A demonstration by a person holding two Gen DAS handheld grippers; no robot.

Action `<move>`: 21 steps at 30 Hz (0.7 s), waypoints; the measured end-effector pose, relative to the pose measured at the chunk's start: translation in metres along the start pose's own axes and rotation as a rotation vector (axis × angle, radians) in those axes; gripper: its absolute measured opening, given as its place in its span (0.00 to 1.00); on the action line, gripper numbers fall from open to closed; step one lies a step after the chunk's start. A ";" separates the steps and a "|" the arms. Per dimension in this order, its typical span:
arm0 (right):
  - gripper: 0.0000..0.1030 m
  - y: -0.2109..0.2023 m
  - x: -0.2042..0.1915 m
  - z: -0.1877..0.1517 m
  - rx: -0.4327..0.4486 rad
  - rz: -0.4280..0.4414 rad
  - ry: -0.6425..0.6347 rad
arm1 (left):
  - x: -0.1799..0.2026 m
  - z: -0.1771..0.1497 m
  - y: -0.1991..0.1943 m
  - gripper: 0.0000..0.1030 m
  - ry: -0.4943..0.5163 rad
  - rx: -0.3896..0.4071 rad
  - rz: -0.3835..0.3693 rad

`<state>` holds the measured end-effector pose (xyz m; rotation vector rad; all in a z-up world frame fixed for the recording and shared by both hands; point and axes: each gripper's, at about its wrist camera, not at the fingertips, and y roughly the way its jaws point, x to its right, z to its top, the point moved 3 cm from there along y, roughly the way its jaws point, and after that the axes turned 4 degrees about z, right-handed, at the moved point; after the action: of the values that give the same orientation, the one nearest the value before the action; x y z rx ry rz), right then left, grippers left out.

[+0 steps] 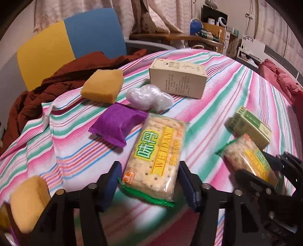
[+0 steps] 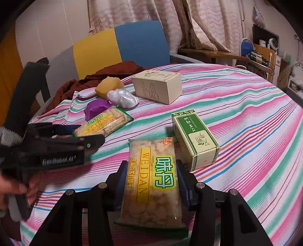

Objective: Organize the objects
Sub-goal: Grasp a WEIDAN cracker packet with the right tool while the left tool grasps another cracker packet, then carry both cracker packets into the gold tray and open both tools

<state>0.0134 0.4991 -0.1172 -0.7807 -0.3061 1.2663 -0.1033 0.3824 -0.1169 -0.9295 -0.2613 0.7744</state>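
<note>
On the striped bedspread (image 1: 217,106), the left gripper (image 1: 147,170) has its blue pads either side of a WEIDAN cracker pack (image 1: 157,157), lying flat; pads touch or nearly touch the wrapper's sides, can't tell if they're pressing. The right gripper (image 2: 151,179) is clamped on a second cracker pack (image 2: 151,181), pads tight on both long edges. A hand (image 2: 17,191) grips the left tool's handle at the frame edge.

Just past the left pack: purple snack pouch (image 1: 117,124), then a crumpled clear plastic bag (image 1: 149,98), touching or nearly so. Yellow sponge (image 1: 102,85) sits left of the bag; another yellow sponge (image 1: 28,202) is close by the left gripper, blurred. Beige carton (image 1: 178,79) is farther back, on its side. Green-and-white box (image 2: 195,136) is just right of the held pack.

The cloth has pink, green and white stripes and is rumpled at the left edge. A brown garment (image 1: 47,89) is heaped there, against a yellow-and-blue chair back (image 1: 75,43). Patterned curtains (image 2: 132,13) hang behind; a cluttered wooden desk (image 2: 227,54) is at right.
</note>
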 end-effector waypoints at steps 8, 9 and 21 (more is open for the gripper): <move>0.47 -0.005 0.001 0.000 0.025 0.016 0.010 | 0.002 -0.018 -0.019 0.55 -0.100 -0.003 0.048; 0.46 -0.006 0.002 0.000 0.028 0.020 0.015 | 0.001 -0.020 -0.022 0.55 -0.114 -0.007 0.042; 0.46 -0.027 -0.001 -0.014 0.049 0.074 0.128 | 0.014 -0.047 -0.072 0.52 -0.121 0.068 -0.037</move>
<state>0.0414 0.4913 -0.1085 -0.8337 -0.1433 1.2824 -0.0341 0.3377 -0.0885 -0.8127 -0.3548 0.8013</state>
